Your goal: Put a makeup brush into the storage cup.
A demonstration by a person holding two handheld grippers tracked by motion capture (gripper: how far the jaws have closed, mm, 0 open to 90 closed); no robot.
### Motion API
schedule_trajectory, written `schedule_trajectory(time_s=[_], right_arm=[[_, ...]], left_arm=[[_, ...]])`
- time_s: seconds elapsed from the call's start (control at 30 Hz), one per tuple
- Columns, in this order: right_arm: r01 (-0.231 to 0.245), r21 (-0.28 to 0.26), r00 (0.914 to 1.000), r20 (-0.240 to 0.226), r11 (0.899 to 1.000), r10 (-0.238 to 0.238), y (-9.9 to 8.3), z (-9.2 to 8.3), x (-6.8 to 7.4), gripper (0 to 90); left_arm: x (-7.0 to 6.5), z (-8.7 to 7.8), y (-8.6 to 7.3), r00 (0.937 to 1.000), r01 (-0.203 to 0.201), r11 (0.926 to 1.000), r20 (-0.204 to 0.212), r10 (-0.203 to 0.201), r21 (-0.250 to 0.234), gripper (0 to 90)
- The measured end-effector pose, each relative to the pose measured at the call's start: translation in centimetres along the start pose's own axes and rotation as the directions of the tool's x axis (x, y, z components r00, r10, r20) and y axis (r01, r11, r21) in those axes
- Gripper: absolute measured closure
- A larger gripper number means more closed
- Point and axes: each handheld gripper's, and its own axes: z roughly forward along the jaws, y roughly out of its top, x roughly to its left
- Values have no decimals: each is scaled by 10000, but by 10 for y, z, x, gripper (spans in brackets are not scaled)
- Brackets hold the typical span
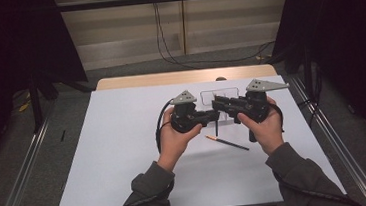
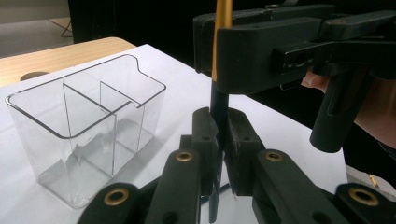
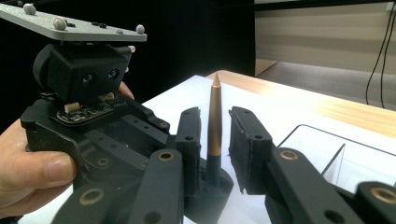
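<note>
A black pen with a tapered gold upper part [image 3: 215,121] stands upright between my two grippers, which face each other above the white table [image 1: 125,153]. My left gripper [image 2: 223,116] is shut on the pen's black lower shaft [image 2: 218,105]. My right gripper [image 3: 215,112] has its jaws on either side of the gold part, with a thin gap on each side, so it is open. In the high view the left gripper [image 1: 212,114] and right gripper [image 1: 217,103] meet at the table's middle, and the pen [image 1: 217,128] hangs down below them.
A clear plastic box with compartments [image 2: 84,121] stands on the table just behind the grippers [image 1: 223,95]. A second pen with an orange end [image 1: 227,143] lies on the table in front of the hands. A wooden edge [image 1: 183,77] runs along the far side.
</note>
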Motion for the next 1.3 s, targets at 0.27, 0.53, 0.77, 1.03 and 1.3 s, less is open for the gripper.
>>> schedule_trajectory(time_s=[0.27,0.53,0.77,1.03,1.3], right_arm=[[19,122,9999,-135,9999,-17,-2,2,1,794],[-178,29,9998,0,9998,178,-2,1,0,843],[-158,-86,9999,49,9998,159,-2,1,0,844],[-96,-136,9999,90,9999,97,-1,-2,-1,844],[-89,-209,9998,183,9997,93,-2,-5,-4,844]], left_arm=[[0,-1,0,9999,-104,9999,-39,104,21,835],[1,0,-1,9999,-124,9998,54,125,-138,833],[2,0,-3,9998,-179,9996,27,179,-232,786],[2,-2,-4,9995,-308,9990,-7,308,-329,667],[2,-4,-6,9970,-767,9963,-168,761,-388,505]])
